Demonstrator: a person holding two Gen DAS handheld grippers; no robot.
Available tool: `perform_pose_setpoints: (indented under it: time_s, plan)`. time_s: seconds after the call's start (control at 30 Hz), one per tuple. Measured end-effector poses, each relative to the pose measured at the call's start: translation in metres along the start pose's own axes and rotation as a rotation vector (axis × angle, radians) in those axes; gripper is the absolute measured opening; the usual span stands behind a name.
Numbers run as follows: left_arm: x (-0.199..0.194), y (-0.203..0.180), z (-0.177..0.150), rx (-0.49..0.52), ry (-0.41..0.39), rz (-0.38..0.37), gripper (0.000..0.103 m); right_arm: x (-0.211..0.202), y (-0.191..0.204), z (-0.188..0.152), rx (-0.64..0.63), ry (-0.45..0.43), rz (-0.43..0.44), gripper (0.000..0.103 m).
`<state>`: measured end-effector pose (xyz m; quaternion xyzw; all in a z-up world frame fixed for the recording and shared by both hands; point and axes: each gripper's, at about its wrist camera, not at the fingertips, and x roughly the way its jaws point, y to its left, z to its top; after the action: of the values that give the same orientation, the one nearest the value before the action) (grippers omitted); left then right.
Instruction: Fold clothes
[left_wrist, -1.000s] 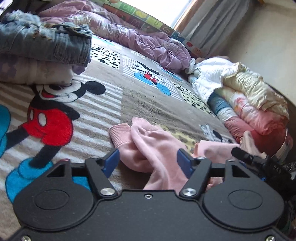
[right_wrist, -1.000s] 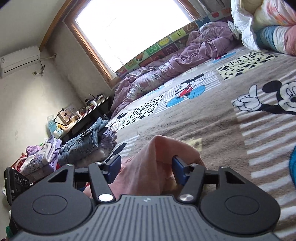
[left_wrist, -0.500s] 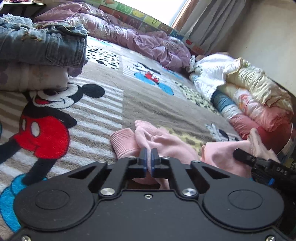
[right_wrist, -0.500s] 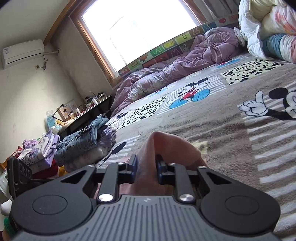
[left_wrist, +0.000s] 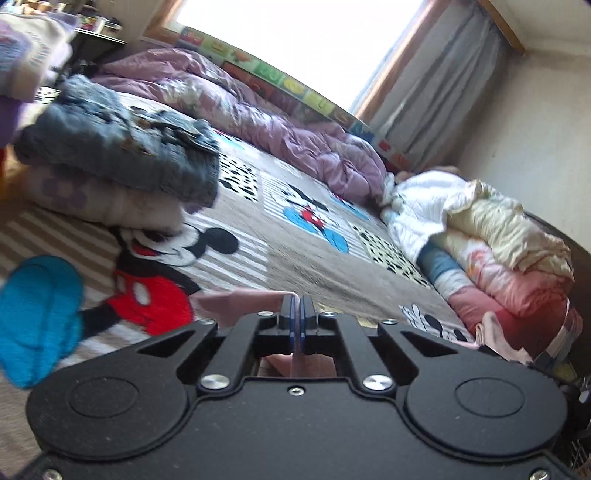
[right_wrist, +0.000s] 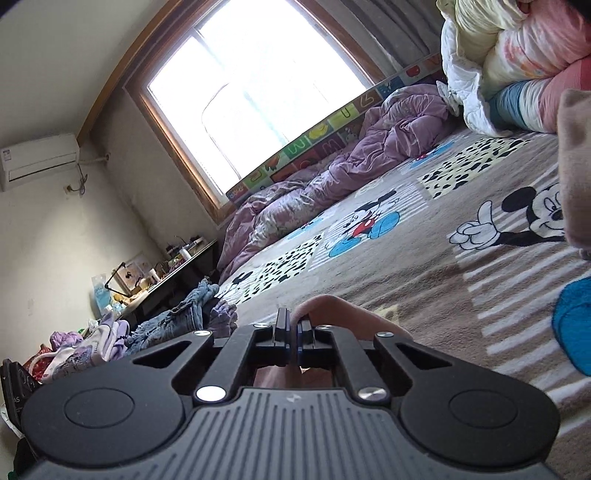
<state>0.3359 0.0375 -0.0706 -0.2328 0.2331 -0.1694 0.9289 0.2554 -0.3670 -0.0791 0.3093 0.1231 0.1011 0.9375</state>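
Observation:
A pink garment lies on the cartoon-mouse blanket. In the left wrist view my left gripper is shut on a fold of it, and pink cloth shows between and behind the blue pads. My right gripper is shut on another part of the pink garment, which bulges just past the fingertips. More pinkish cloth hangs at the right edge of the right wrist view. Most of the garment is hidden under both gripper bodies.
Folded jeans sit on a pale folded piece at the left. A purple quilt lies along the window side. Rolled bedding is stacked at the right. A cluttered desk and loose clothes stand beyond the bed.
Both grippers went from open to shut on the pink garment, and both views have tilted and risen with the cloth. The left view has swung toward the jeans pile.

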Motion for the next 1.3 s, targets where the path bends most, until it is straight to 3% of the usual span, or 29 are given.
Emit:
perform_pose_setpoints:
  time_s: [0.27,0.8,1.0,1.17,1.27,1.3]
  plan:
    - [-0.045,0.029,0.005,-0.066,-0.057,0.083,0.0,-0.042,-0.003,0.002,0.034,-0.083,-0.048,0.006]
    - [-0.091,0.079,-0.018,-0.238,-0.113,0.317,0.0,-0.127,-0.054,-0.017,0.188,-0.185,-0.282,0.005]
    - [-0.097,0.099,-0.026,-0.302,-0.1,0.411,0.0,-0.145,-0.079,-0.03,0.257,-0.178,-0.404,0.005]
    - [-0.1,0.11,-0.034,-0.345,-0.066,0.494,0.0,-0.14,-0.096,-0.04,0.291,-0.122,-0.506,0.005]
    - [-0.102,0.115,-0.039,-0.381,-0.039,0.522,0.001,-0.138,-0.104,-0.045,0.333,-0.104,-0.531,0.011]
    - [-0.105,0.114,-0.039,-0.388,-0.043,0.52,0.007,-0.139,-0.103,-0.045,0.339,-0.109,-0.527,0.013]
